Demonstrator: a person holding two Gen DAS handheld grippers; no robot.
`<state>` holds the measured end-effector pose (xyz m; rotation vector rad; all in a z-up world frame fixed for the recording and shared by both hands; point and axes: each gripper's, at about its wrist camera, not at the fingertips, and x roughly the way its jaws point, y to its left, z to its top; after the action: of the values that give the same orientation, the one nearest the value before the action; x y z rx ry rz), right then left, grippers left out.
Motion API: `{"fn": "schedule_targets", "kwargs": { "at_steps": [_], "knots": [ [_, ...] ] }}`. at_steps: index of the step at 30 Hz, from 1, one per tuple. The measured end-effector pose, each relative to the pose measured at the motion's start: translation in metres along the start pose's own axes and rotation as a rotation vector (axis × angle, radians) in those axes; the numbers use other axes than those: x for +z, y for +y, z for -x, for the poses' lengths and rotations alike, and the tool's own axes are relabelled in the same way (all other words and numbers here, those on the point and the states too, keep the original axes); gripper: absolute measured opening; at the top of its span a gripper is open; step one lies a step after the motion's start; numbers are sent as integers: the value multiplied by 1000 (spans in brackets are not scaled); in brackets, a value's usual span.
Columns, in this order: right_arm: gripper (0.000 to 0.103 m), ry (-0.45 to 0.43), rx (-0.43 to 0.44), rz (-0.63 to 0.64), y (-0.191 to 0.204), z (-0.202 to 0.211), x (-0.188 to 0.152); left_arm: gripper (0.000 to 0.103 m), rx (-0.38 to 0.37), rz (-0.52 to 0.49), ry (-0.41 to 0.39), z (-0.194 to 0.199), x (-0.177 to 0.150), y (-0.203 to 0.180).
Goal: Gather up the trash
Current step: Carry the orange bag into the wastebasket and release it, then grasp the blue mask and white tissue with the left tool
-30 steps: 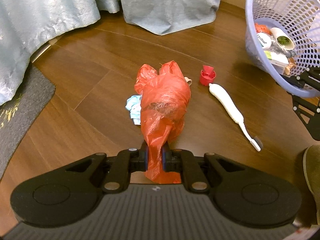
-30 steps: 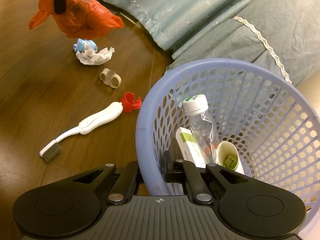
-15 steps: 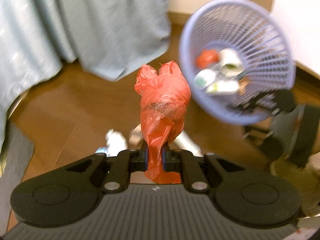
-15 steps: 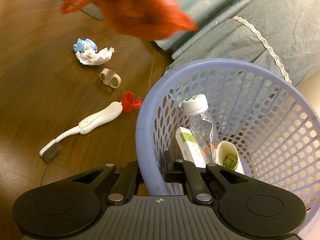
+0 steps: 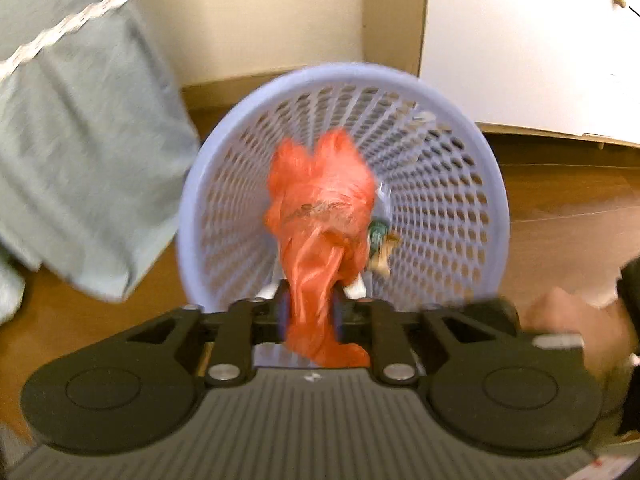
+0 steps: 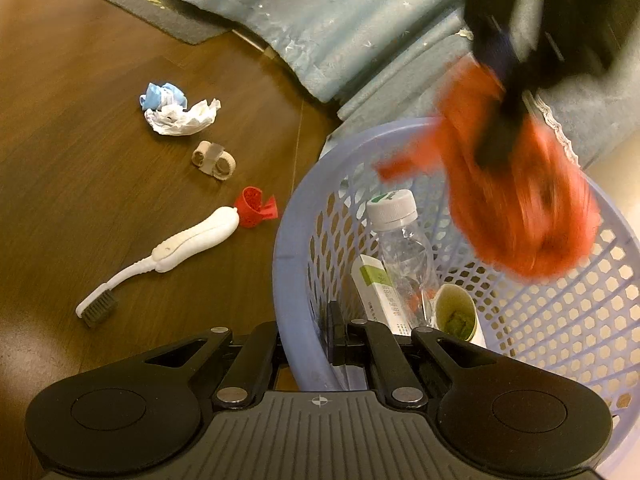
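**Red bag now over the basket**

Carried from above the floor, the red bag [image 5: 320, 216] now hangs over the lavender basket's [image 5: 192, 184] mouth. My left claw [image 5: 310, 312] has just been opening, the bag's neck between its parted pads. My right claw [image 6: 338, 336] pinches the basket rim, tightly closed. A toothbrush [image 6: 188, 244] lies on the floor.

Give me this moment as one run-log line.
step: bag drop | left claw: just opening, orange bag between pads, over basket | right claw: shut on basket rim
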<state>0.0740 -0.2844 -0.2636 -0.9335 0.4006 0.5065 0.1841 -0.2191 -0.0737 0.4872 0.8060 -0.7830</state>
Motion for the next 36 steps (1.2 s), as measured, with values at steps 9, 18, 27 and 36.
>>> {"fn": "schedule_targets", "kwargs": {
  "at_steps": [9,18,27,36],
  "knots": [
    [2,3,-6,-20,-4,-1,0,39,114,180,-74,25,-28,41],
    [2,6,-6,-11,-5,0,-1,41,334,353,39,55,-126,98],
    [2,13,-3,4,-3,0,-2,51,388,406,150,42,-205,104],
    [2,10,-5,14,-1,-1,-3,44,405,449,201,-11,-225,129]
  ]
}}
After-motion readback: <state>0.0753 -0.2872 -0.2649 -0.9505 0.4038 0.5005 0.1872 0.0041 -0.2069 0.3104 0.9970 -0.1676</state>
